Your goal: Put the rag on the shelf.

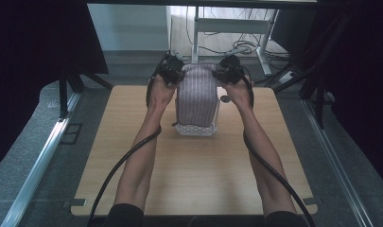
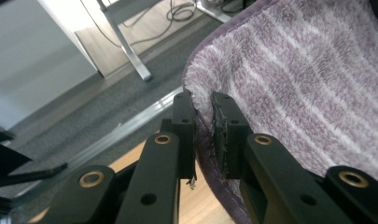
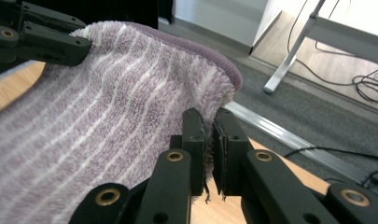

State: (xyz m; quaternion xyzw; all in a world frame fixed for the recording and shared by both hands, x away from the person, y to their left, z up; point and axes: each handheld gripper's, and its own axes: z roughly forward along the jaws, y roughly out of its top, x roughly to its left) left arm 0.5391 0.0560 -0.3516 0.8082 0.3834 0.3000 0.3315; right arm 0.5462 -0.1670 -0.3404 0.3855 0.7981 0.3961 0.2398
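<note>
A purple-and-white striped towel (image 1: 195, 94) hangs over the far middle of the wooden table (image 1: 194, 179), its lower end dropping into what looks like a white woven basket (image 1: 195, 129). The left gripper (image 1: 171, 70) and right gripper (image 1: 230, 71) each pinch a top corner, jaws clamped on the hem. The terry pile is soft, limp and light; it should drape freely, so the bound corners are the surest holds.

We count one striped purple towel (image 1: 195, 97), one white basket (image 1: 195, 129), two grippers and one wooden desk (image 1: 189, 179).
</note>
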